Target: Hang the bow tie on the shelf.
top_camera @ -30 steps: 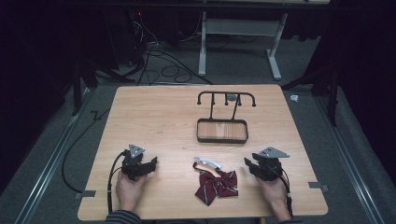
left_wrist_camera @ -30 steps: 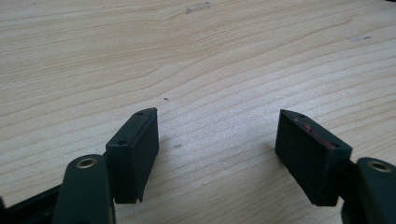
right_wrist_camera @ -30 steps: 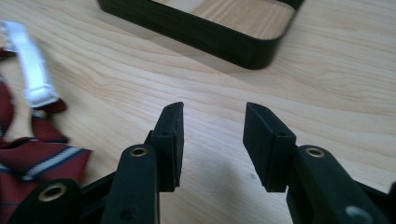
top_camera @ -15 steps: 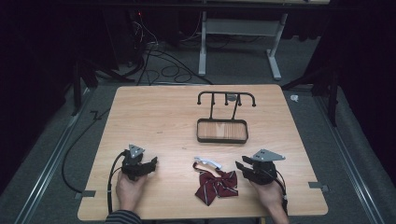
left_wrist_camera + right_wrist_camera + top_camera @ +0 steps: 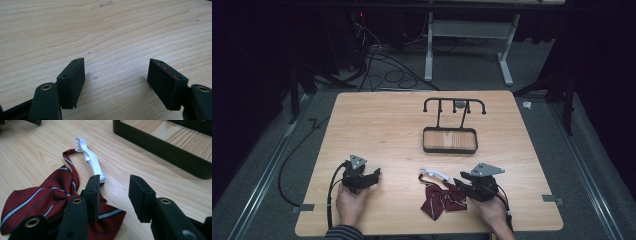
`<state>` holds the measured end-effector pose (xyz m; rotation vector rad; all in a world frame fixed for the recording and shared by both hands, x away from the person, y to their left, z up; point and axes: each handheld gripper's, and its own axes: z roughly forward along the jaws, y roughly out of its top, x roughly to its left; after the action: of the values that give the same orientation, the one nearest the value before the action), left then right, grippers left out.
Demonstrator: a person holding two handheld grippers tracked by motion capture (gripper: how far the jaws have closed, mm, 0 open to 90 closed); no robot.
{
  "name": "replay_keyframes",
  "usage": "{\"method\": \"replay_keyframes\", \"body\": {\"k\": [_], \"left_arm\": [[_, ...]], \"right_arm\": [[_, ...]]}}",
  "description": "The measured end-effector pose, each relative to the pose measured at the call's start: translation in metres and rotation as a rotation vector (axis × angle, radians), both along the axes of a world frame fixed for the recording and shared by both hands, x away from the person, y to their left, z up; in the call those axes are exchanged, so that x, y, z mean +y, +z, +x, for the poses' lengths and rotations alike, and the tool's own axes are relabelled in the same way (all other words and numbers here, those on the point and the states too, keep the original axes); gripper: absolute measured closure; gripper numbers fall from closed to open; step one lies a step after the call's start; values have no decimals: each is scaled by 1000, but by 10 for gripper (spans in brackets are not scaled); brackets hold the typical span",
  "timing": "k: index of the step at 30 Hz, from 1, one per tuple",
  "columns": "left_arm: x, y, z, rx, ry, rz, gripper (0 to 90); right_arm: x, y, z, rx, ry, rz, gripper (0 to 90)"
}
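A dark red striped bow tie (image 5: 442, 201) (image 5: 37, 197) lies flat on the wooden table (image 5: 377, 125) near the front edge. Its white strap clip (image 5: 434, 174) (image 5: 90, 160) curls off its far side. My right gripper (image 5: 461, 184) (image 5: 113, 191) sits at the tie's right wing and points left. Its jaws have just been closing a little and stand partly open. The left pad hangs over the wing, whose corner lies under the gap, and neither pad presses on it. My left gripper (image 5: 375, 175) (image 5: 116, 75) rests open over bare wood at the front left.
A black stand with a hooked rail (image 5: 454, 104) and a shallow black-rimmed tray (image 5: 450, 150) (image 5: 160, 150) sits behind the tie, mid-table. Cables trail from both grippers toward the front edge. Table legs and loose cables lie on the floor beyond the far edge.
My right gripper has slid left across the table up to the bow tie's right wing. The left gripper and the tie have stayed put.
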<state>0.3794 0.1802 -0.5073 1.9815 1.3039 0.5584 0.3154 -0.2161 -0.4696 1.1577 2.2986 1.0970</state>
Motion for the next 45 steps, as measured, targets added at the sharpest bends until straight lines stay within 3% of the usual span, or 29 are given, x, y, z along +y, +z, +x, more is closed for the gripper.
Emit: {"method": "replay_keyframes", "body": {"k": [17,24,34,45], "left_arm": [[0,0,0,0,0,0,309],[0,0,0,0,0,0,309],[0,0,0,0,0,0,310],[0,0,0,0,0,0,309]], "right_arm": [[26,-15,17,74,39,-32,647],[31,-23,23,117,55,-63,738],[30,-22,24,108,69,-78,769],[14,3,19,39,54,-10,771]]}}
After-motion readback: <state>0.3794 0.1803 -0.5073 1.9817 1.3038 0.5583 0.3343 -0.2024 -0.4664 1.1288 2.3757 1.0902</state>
